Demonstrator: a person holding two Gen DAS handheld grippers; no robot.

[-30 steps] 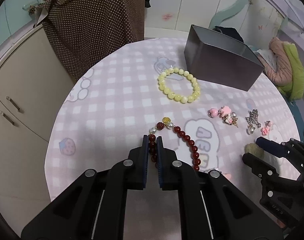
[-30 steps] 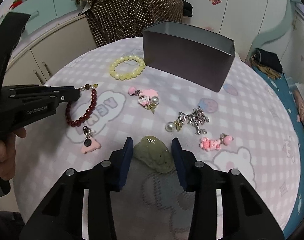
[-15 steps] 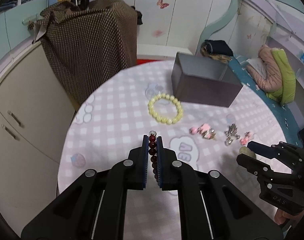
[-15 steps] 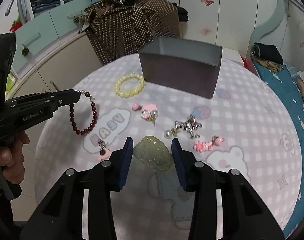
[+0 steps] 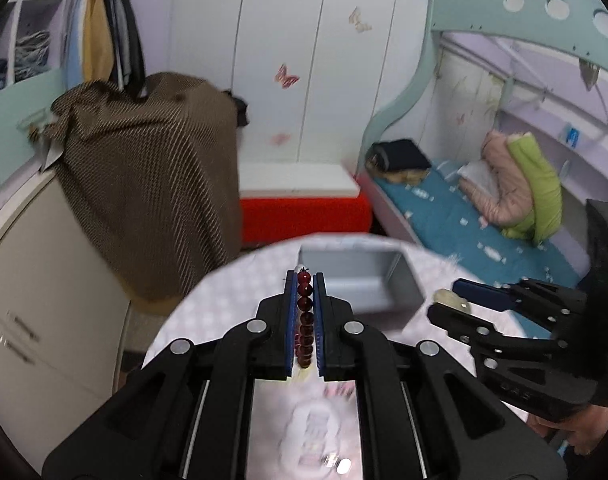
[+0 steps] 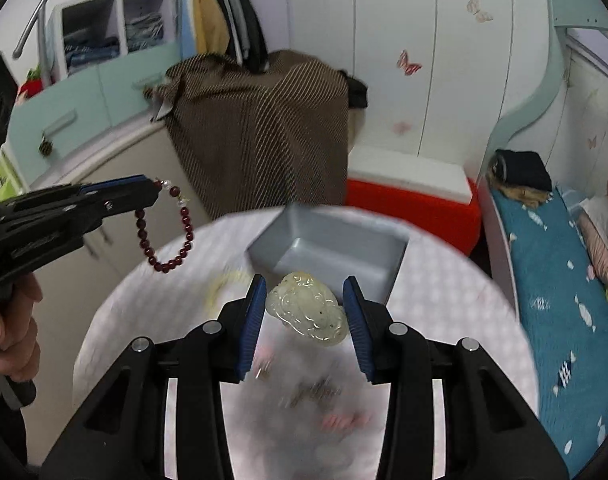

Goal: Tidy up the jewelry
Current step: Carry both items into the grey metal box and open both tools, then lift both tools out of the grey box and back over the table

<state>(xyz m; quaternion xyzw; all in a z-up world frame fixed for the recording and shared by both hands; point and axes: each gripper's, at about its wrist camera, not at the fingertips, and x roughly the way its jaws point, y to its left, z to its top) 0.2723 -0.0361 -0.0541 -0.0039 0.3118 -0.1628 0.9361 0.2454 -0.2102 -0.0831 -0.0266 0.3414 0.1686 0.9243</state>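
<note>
My left gripper is shut on a dark red bead bracelet and holds it high above the round table; in the right wrist view the bracelet hangs as a loop from the left gripper. My right gripper is shut on a pale green jade pendant, also lifted; the left wrist view shows the right gripper beside the box. An open grey box stands at the table's far side, below and ahead of both grippers; it also shows in the left wrist view.
The round table with a pink checked cloth still carries a blurred yellow bead bracelet and small pink and silver charms. A brown cloth-covered chair, cabinets and a bed surround the table.
Both grippers have risen high off the table with their pieces and tilted up toward the box. The red bracelet now hangs free in the air.
</note>
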